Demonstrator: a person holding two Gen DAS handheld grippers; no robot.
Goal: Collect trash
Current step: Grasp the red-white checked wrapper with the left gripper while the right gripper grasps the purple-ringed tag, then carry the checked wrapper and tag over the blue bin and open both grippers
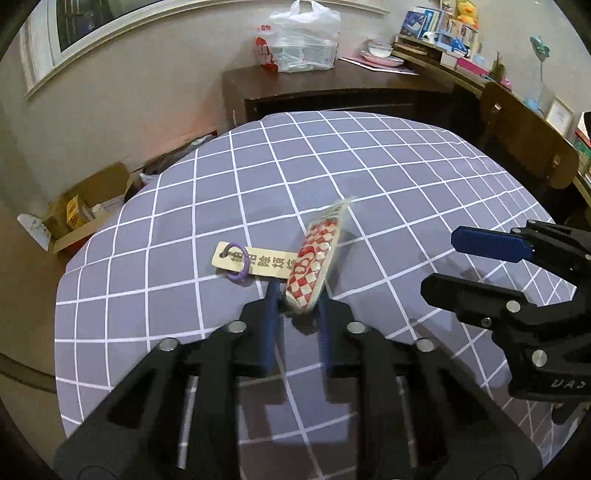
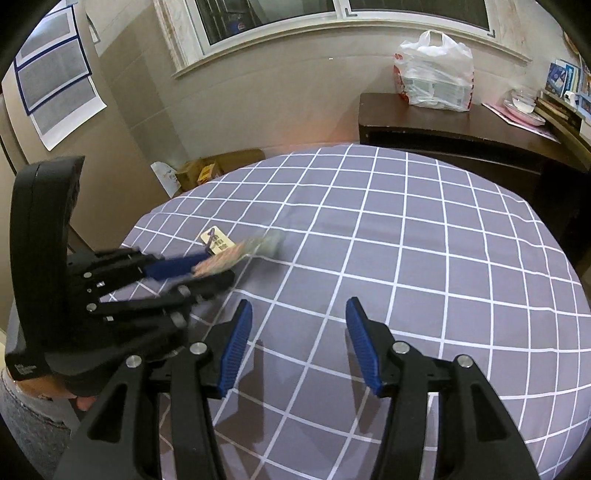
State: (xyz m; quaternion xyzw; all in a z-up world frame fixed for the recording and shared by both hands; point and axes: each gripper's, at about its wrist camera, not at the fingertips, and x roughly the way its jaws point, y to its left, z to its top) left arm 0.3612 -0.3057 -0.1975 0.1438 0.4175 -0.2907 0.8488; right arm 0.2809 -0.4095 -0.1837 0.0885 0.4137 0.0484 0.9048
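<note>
A red-and-white checkered snack wrapper point(image 1: 317, 258) sticks out from between the blue pads of my left gripper point(image 1: 297, 295), which is shut on its near end. Its far end is blurred. Right beside it on the grey checked tablecloth point(image 1: 369, 166) lies a pale wooden tag point(image 1: 255, 262) with a purple ring. My right gripper point(image 1: 454, 264) hovers to the right, open and holding nothing. In the right wrist view, the right gripper point(image 2: 299, 306) stands wide over bare cloth. The left gripper point(image 2: 218, 269) grips the wrapper point(image 2: 236, 254) next to the tag point(image 2: 218, 238).
Behind the table stands a dark wooden cabinet point(image 1: 332, 92) with a white plastic bag point(image 1: 303, 40) on it. A wooden chair point(image 1: 524, 140) is at the right. An open cardboard box point(image 1: 85, 210) sits on the floor at the left. Cluttered shelves point(image 1: 443, 33) fill the back right.
</note>
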